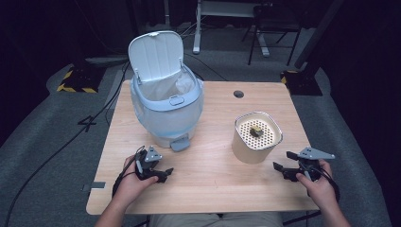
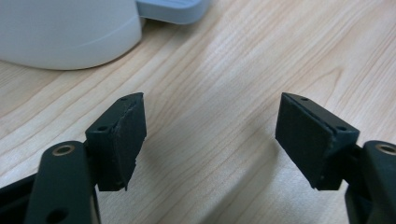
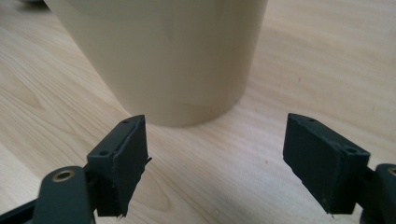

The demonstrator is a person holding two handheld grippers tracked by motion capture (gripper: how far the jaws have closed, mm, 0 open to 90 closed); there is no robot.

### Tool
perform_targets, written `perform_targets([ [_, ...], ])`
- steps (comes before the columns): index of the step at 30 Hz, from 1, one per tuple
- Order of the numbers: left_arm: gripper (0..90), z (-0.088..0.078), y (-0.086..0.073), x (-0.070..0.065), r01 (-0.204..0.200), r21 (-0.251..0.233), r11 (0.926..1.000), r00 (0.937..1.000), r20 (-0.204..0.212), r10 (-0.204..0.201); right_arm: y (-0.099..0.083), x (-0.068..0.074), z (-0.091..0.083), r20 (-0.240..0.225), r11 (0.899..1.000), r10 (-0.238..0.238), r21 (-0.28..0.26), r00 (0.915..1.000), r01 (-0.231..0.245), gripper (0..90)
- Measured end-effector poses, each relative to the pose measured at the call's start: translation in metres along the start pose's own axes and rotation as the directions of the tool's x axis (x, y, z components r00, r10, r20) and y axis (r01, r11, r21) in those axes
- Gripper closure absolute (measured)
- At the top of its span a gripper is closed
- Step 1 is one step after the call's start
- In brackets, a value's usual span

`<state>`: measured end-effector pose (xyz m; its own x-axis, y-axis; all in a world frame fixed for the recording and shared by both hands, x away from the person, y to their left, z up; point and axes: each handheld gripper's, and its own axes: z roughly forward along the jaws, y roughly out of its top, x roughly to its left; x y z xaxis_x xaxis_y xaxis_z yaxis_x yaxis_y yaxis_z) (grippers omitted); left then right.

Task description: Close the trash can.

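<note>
A pale blue pedal bin (image 1: 165, 101) stands at the back left of the wooden table (image 1: 213, 184), its lid up and a white liner inside. A beige round container (image 1: 256, 138) with a perforated top stands at the right, and a small dark object (image 1: 256, 131) lies on that top. My left gripper (image 1: 164, 174) rests low in front of the bin, open and empty. In the left gripper view the left gripper (image 2: 210, 126) faces bare wood below the bin's base (image 2: 65, 32) and pedal (image 2: 173, 9). My right gripper (image 1: 283, 161) sits right of the container, open. In the right gripper view the right gripper (image 3: 215, 144) points at the container's wall (image 3: 173, 56), apart from it.
A round cable hole (image 1: 239, 93) lies at the table's back edge. Cables trail over the grey floor at the left. A desk frame and a chair base (image 1: 265, 33) stand behind the table. The table's front edge lies close to both hands.
</note>
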<state>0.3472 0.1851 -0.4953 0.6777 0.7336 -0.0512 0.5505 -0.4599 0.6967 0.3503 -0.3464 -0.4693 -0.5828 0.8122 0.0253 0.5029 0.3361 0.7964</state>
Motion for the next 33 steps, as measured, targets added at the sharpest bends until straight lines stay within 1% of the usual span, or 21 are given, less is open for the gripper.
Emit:
perform_targets([
  [1,25.7,-0.002,0.000,0.001,0.006,0.000,1.0000,1.0000,-0.002,-0.006,-0.003,0.000,0.003,0.004,1.000,0.003,0.010,1.0000,-0.003,21.9],
  [3,25.9,-0.006,0.001,0.003,0.000,-0.003,1.0000,0.9999,-0.017,0.000,-0.008,0.000,0.010,0.018,1.000,0.000,0.031,0.9998,0.000,21.3],
  [4,25.9,-0.007,0.001,0.003,0.009,-0.005,0.9999,0.9999,-0.013,-0.009,-0.009,0.001,0.012,0.021,0.999,-0.006,0.039,0.9998,0.005,21.1],
  [7,26.0,-0.011,0.004,0.003,0.010,-0.020,0.9997,0.9999,-0.013,-0.011,-0.016,0.001,0.019,0.030,0.998,-0.014,0.067,0.9994,0.012,20.8],
  [8,26.0,-0.014,0.005,0.003,0.002,-0.019,0.9998,0.9999,-0.014,-0.002,-0.018,0.001,0.021,0.031,0.997,-0.013,0.072,0.9994,0.011,20.6],
  [10,26.3,-0.019,0.008,0.003,0.007,-0.033,0.9994,0.9999,-0.013,-0.007,-0.021,0.001,0.024,0.038,0.997,-0.007,0.080,0.9992,0.004,19.9],
  [12,26.4,-0.026,0.012,0.004,-0.004,-0.050,0.9988,0.9999,-0.016,0.003,-0.023,0.001,0.026,0.046,0.996,-0.014,0.086,0.9989,0.010,19.0],
  [13,26.4,-0.029,0.013,0.004,-0.002,-0.053,0.9986,0.9999,-0.012,0.002,-0.022,0.001,0.027,0.046,0.996,-0.014,0.088,0.9988,0.010,18.2],
  [14,26.5,-0.035,0.017,0.004,-0.022,-0.056,0.9982,0.9997,-0.010,0.021,-0.022,0.001,0.028,0.047,0.996,-0.013,0.088,0.9988,0.009,17.1],
  [15,26.5,-0.039,0.019,0.005,-0.032,-0.064,0.9974,0.9994,-0.013,0.031,-0.022,0.000,0.028,0.050,0.996,-0.006,0.092,0.9987,0.001,15.9],
  [16,26.5,-0.047,0.023,0.005,-0.043,-0.075,0.9963,0.9991,-0.012,0.042,-0.022,0.000,0.029,0.051,0.995,-0.001,0.095,0.9987,-0.004,15.4],
  [18,26.4,-0.059,0.028,0.006,-0.045,-0.100,0.9940,0.9990,-0.008,0.044,-0.021,0.000,0.029,0.053,0.995,0.001,0.097,0.9986,-0.006,15.0],
  [21,25.9,-0.079,0.037,0.009,-0.024,-0.162,0.9865,0.9996,0.011,0.026,-0.021,0.000,0.029,0.054,0.995,0.001,0.098,0.9985,-0.006,14.6],
  [24,25.3,-0.093,0.042,0.011,0.003,-0.224,0.9747,0.9996,0.029,0.004,-0.020,0.000,0.031,0.057,0.995,0.003,0.099,0.9984,-0.009,13.1],
  [25,25.3,-0.097,0.044,0.012,0.011,-0.236,0.9717,0.9996,0.030,-0.004,-0.020,0.000,0.031,0.057,0.995,0.001,0.101,0.9984,-0.007,12.6],
  [26,25.3,-0.101,0.046,0.014,0.026,-0.255,0.9666,0.9995,0.024,-0.020,-0.020,0.000,0.032,0.058,0.995,0.003,0.102,0.9983,-0.009,12.4],
  [27,25.5,-0.104,0.047,0.015,0.042,-0.262,0.9642,0.9990,0.026,-0.036,-0.020,0.000,0.032,0.059,0.995,0.006,0.101,0.9982,-0.012,12.2],
  [28,25.7,-0.107,0.051,0.018,0.045,-0.271,0.9616,0.9990,0.011,-0.043,-0.020,0.000,0.032,0.059,0.995,0.006,0.101,0.9982,-0.012,12.2],
  [29,25.8,-0.110,0.053,0.019,0.052,-0.268,0.9620,0.9986,0.008,-0.052,-0.020,0.000,0.032,0.058,0.995,0.006,0.100,0.9983,-0.012,12.2],
  [31,26.0,-0.116,0.059,0.022,0.048,-0.282,0.9583,0.9986,-0.009,-0.052,-0.020,0.000,0.032,0.059,0.995,0.006,0.101,0.9983,-0.012,12.2],
  [33,26.4,-0.123,0.064,0.027,0.037,-0.305,0.9515,0.9990,-0.012,-0.043,-0.020,0.000,0.032,0.059,0.995,0.006,0.100,0.9983,-0.012,12.2],
])
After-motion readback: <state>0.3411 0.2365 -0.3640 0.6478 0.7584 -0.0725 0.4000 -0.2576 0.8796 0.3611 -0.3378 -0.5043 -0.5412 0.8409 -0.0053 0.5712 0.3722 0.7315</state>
